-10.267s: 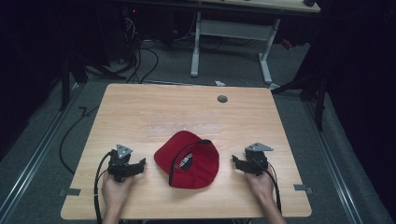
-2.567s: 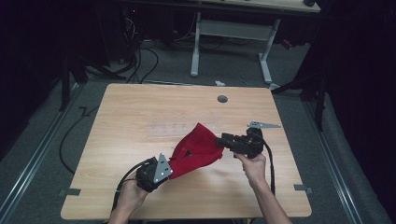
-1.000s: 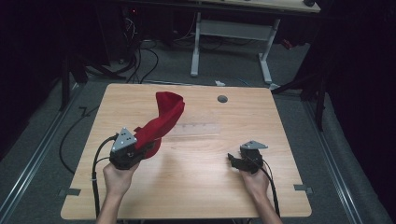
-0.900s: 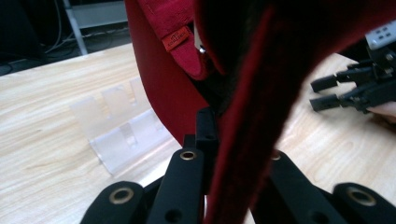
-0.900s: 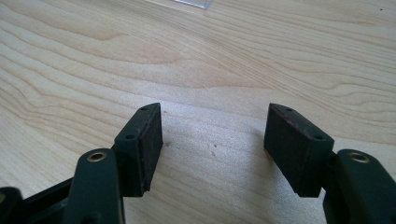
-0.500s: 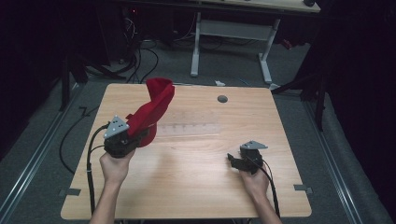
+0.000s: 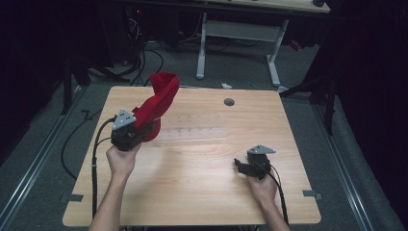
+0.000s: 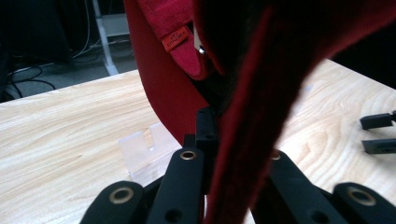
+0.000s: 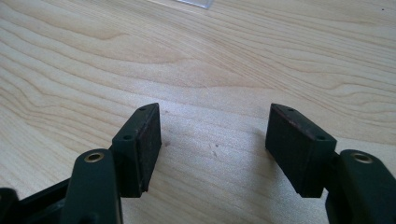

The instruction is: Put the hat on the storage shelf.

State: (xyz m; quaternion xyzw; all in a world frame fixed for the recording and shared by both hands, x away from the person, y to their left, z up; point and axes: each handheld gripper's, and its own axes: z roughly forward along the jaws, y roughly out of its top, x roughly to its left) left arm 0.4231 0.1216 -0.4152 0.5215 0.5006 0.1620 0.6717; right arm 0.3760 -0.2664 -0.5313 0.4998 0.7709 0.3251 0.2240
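A red cap [image 7: 159, 98] hangs in the air over the left side of the wooden table [image 7: 202, 192], brim end up. My left gripper [image 7: 142, 129] is shut on its lower edge. In the left gripper view the red cloth [image 8: 252, 116] runs between the jaws of the left gripper [image 8: 224, 140], and the strap and buckle show above. My right gripper [image 7: 239, 164] rests low at the table's right front, open, with bare wood between the pads of the right gripper [image 9: 212, 140]. Its jaw tips [image 8: 378, 133] appear at the right edge of the left gripper view.
A clear plastic stand [image 7: 197, 130] lies on the table's middle, just right of the cap; its near end [image 8: 144, 149] sits close to the left jaws. A round cable hole [image 7: 229, 102] is near the far edge. Cables [image 7: 77, 144] trail off the left side.
The cap left the table's front middle. My left gripper carried it up, left and away. My right gripper let go of it and sits open at the front right.
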